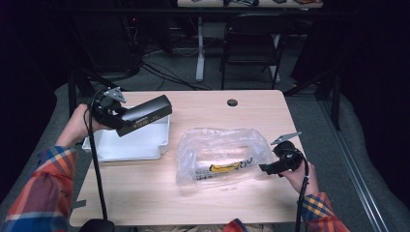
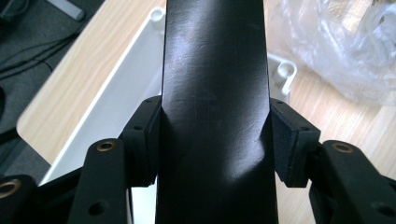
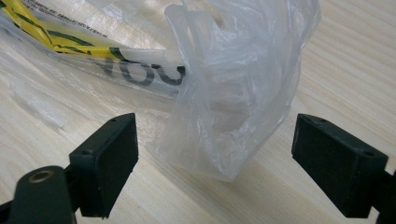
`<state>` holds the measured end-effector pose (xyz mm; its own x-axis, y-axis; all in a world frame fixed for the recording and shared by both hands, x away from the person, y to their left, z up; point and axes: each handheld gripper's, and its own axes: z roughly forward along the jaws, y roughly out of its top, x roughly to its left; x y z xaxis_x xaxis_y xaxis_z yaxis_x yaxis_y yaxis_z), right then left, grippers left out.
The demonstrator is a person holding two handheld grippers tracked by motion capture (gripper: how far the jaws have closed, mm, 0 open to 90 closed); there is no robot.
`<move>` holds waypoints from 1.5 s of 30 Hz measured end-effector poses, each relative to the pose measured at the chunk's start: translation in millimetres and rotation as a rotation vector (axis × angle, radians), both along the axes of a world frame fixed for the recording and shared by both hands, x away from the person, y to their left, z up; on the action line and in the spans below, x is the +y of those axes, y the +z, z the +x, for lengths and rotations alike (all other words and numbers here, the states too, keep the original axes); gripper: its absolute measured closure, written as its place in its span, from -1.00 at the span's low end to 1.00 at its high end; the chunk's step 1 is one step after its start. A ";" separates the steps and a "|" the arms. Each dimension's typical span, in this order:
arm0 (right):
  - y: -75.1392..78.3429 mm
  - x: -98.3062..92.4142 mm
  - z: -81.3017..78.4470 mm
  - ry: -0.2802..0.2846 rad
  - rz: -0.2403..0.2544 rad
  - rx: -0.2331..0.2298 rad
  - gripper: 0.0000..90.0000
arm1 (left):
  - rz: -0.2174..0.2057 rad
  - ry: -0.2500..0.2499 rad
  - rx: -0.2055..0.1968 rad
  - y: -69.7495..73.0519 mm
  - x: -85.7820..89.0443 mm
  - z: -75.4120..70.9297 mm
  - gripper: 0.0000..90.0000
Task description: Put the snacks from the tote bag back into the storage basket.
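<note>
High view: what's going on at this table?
A person works with a gripper in each hand. The left gripper is shut on a long black box, holding it over the white tray at the table's left side. The right gripper sits at the right edge of a crumpled clear plastic bag lying mid-table, its jaws open with a bunched fold of the bag between them, not yet pinched. The bag has yellow and black print on it.
</note>
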<state>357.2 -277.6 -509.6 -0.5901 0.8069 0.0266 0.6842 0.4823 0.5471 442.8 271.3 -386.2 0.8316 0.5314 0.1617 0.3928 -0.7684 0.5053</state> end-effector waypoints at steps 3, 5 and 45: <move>0.1 0.5 0.0 -0.001 0.003 0.002 -0.69 | -0.001 0.010 0.006 -7.3 8.3 0.8 -0.03; 0.0 0.3 0.2 0.002 0.002 0.004 -0.69 | 0.004 0.014 0.020 -14.0 14.2 1.4 -0.03; -1.4 -0.5 1.4 -0.001 0.001 0.005 -0.69 | 0.001 0.019 0.143 -124.4 34.0 24.6 -0.03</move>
